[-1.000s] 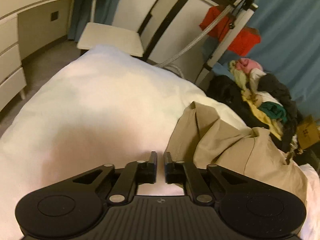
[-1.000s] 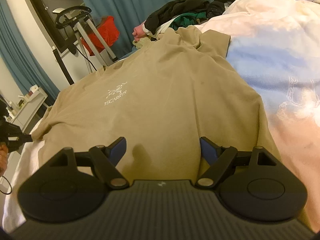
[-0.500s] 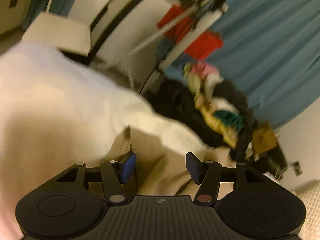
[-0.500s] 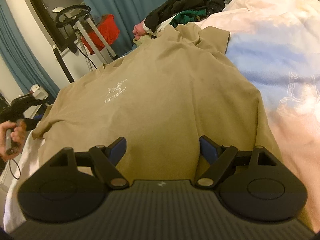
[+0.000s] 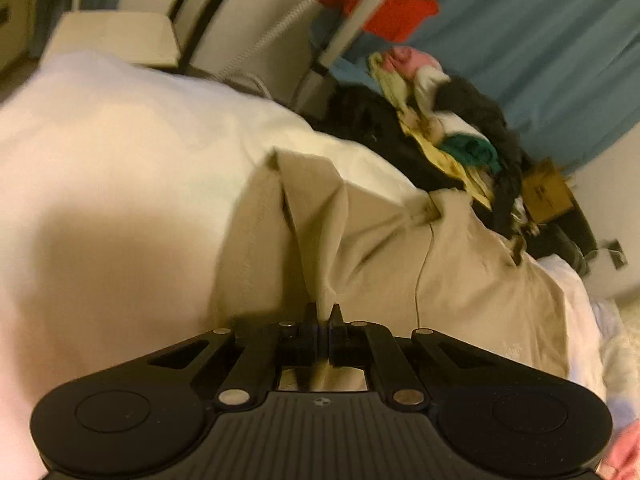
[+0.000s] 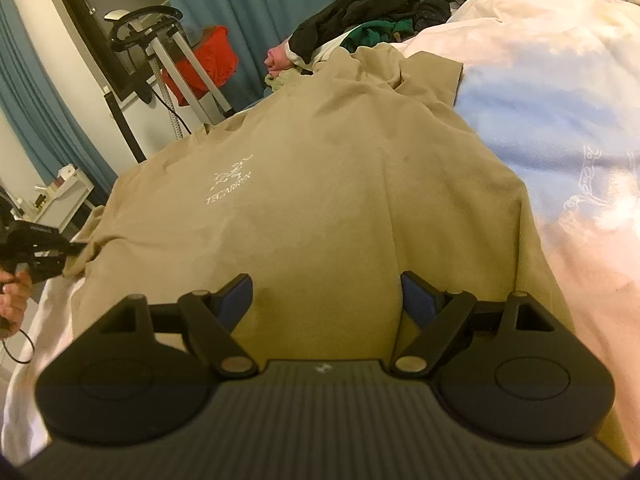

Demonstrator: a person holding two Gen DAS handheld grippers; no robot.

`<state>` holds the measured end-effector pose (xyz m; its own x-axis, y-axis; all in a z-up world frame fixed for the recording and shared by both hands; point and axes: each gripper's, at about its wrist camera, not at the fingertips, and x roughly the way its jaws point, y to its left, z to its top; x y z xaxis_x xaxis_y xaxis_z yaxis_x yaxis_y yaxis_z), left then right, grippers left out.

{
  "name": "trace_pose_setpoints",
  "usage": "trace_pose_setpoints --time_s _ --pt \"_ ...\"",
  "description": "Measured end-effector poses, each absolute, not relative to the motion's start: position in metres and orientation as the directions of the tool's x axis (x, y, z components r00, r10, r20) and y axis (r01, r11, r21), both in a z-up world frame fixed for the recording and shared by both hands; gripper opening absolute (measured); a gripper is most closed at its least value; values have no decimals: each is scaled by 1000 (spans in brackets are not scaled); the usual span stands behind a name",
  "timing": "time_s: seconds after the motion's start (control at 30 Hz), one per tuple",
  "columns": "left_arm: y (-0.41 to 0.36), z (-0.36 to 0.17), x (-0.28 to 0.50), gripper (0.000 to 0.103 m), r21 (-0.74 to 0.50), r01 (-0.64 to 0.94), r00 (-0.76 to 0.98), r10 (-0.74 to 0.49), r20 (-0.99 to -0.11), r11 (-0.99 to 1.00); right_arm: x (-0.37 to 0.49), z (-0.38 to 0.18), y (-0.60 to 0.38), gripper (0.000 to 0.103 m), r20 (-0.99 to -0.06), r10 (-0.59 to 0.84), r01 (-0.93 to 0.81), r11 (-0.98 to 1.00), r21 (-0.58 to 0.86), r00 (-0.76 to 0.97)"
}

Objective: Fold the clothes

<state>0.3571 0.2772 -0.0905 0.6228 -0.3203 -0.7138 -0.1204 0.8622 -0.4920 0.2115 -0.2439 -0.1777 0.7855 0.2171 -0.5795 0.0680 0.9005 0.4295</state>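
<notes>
A tan T-shirt (image 6: 320, 184) with a small white chest logo lies spread face up on the bed. My left gripper (image 5: 323, 312) is shut on a fold of the shirt's sleeve (image 5: 316, 240), and the cloth rises out from between its fingers. The right wrist view shows that same left gripper (image 6: 74, 246) at the shirt's left sleeve, held by a person's hand (image 6: 12, 300). Over the near hem my right gripper (image 6: 326, 292) stands open, its blue pads wide apart with only flat cloth below them.
A white and pale blue duvet (image 6: 560, 120) covers the bed. A pile of dark and coloured clothes (image 5: 448, 132) lies at the far edge, beside a cardboard box (image 5: 546, 196). A white stand (image 6: 176, 64) with red cloth and blue curtains are behind it.
My left gripper opened, swung right from the bare duvet onto the shirt's sleeve, dipped down and shut on the fold. The right gripper kept still and open.
</notes>
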Motion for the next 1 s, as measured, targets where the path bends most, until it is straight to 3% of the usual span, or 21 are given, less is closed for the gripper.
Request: trace_pose_setpoints --time_s 0.1,0.2,0.3,0.43,0.5,0.6,0.77,0.83,1.0 --pt "289 -73 350 3 -495 -182 713 -233 -661 850 211 -177 -243 82 -576 209 64 907 416 791" --pt "284 -67 349 4 -377 -245 715 -96 -693 893 211 -176 -243 82 -569 200 60 912 406 798" --pt "270 -66 342 24 -259 -280 723 26 -690 924 212 -175 -243 82 -563 194 58 915 399 803" --pt "246 -56 318 39 -135 -278 742 123 -659 951 208 -168 -239 82 -534 178 30 933 358 826" --pt "232 -47 293 42 -131 -257 755 114 -646 957 204 -162 -237 82 -510 178 10 939 344 842" --pt "202 -30 252 57 -124 -217 783 97 -614 968 197 -152 -234 82 -474 177 -18 947 322 863" --pt "133 2 177 69 -120 -130 838 44 -543 984 177 -131 -231 82 -403 194 -69 950 305 894" --pt "102 15 148 79 -127 -84 857 7 -516 988 166 -121 -233 82 -373 212 -91 944 317 903" --pt "30 26 87 88 -108 2 885 -52 -463 994 136 -101 -240 82 -307 228 -123 937 326 924"
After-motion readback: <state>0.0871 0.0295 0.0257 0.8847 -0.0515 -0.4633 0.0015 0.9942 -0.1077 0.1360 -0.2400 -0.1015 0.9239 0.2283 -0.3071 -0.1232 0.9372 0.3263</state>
